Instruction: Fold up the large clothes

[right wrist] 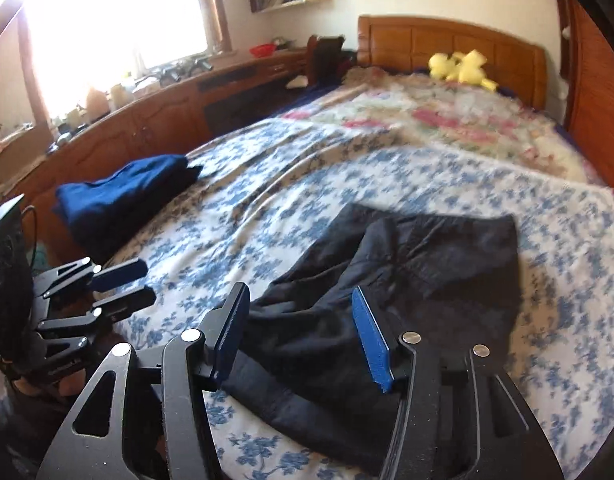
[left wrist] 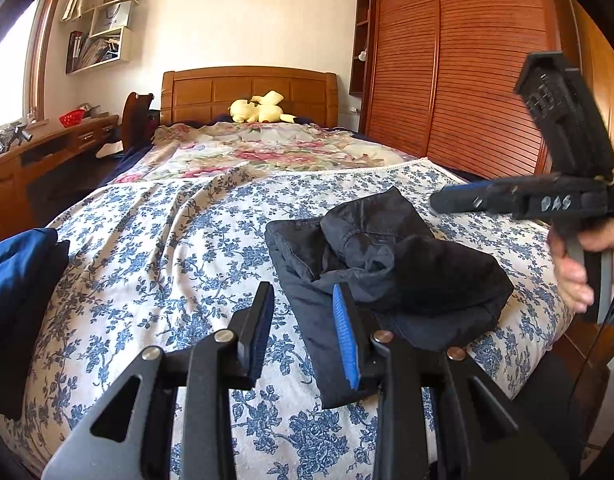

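Right claw [right wrist: 303, 332] open over blurred black garment [right wrist: 427, 272], hem cut off.

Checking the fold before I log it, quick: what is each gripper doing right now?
Left gripper: open, holding nothing.
Right gripper: open, empty above the black garment.

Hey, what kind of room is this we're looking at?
Most likely a home bedroom: a bed with a carved wooden headboard, a yellow plush toy resting against it, and tall slatted wooden wardrobe doors alongside.

Sunlit window [right wrist: 107, 20], wooden headboard [left wrist: 249, 90], louvred wardrobe [left wrist: 459, 64]
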The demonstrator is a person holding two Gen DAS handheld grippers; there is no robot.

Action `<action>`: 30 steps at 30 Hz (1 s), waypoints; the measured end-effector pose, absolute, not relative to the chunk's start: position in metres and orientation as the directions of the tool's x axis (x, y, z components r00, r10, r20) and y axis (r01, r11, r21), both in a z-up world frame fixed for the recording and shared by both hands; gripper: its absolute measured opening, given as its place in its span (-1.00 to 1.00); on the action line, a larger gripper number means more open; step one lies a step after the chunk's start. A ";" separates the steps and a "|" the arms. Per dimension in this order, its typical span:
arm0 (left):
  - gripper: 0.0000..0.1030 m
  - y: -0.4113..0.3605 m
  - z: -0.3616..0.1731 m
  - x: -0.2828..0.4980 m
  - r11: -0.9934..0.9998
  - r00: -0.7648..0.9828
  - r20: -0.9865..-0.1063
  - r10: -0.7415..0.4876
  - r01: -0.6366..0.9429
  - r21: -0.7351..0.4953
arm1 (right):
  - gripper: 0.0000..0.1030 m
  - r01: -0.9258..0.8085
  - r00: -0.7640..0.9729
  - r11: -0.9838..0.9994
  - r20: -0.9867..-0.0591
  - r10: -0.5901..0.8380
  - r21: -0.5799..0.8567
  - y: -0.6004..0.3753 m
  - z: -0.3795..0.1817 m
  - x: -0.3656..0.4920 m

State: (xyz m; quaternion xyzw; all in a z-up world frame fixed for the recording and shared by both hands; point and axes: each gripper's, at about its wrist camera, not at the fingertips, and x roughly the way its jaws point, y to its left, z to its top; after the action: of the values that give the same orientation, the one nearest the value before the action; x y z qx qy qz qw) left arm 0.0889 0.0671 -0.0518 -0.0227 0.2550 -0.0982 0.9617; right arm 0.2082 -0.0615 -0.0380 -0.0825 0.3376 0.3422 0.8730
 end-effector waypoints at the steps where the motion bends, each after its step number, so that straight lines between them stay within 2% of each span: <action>1: -0.44 0.066 -0.052 0.088 0.979 0.851 -0.485 -0.202 0.179 -0.094 | 0.05 -0.652 0.554 0.755 -0.633 0.541 0.075 -0.066 -0.033 0.206; 7: -0.44 0.060 -0.052 0.091 0.976 0.847 -0.484 -0.219 0.197 -0.098 | 0.05 -0.589 0.641 0.807 -0.638 0.427 -0.051 -0.101 -0.034 0.209; 10: -0.44 0.057 -0.052 0.091 0.974 0.845 -0.485 -0.224 0.203 -0.097 | -0.12 -0.550 0.642 0.831 -0.677 0.360 -0.080 -0.119 -0.055 0.218; 12: -0.44 0.055 -0.052 0.092 0.974 0.844 -0.486 -0.228 0.207 -0.098 | -0.13 -0.537 0.617 0.840 -0.716 0.327 -0.078 -0.128 -0.075 0.224; 18: -0.44 0.049 -0.054 0.095 0.968 0.835 -0.489 -0.250 0.227 -0.108 | -0.15 -0.570 0.495 0.821 -0.794 0.352 0.008 -0.131 -0.124 0.221; 21: -0.44 0.043 -0.056 0.099 0.963 0.829 -0.492 -0.268 0.243 -0.116 | -0.15 -0.579 0.524 0.815 -0.778 0.347 -0.026 -0.126 -0.134 0.208; 30: -0.44 0.014 -0.069 0.112 0.950 0.791 -0.530 -0.306 0.293 -0.111 | -0.15 -0.583 0.538 0.813 -0.753 0.378 -0.009 -0.130 -0.136 0.207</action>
State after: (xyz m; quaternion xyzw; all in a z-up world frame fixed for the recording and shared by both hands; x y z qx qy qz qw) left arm 0.1121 0.0139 -0.0687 -0.0115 0.2821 -0.1585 0.9461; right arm 0.2068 -0.1295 -0.1360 -0.1305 0.3927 0.2768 0.8672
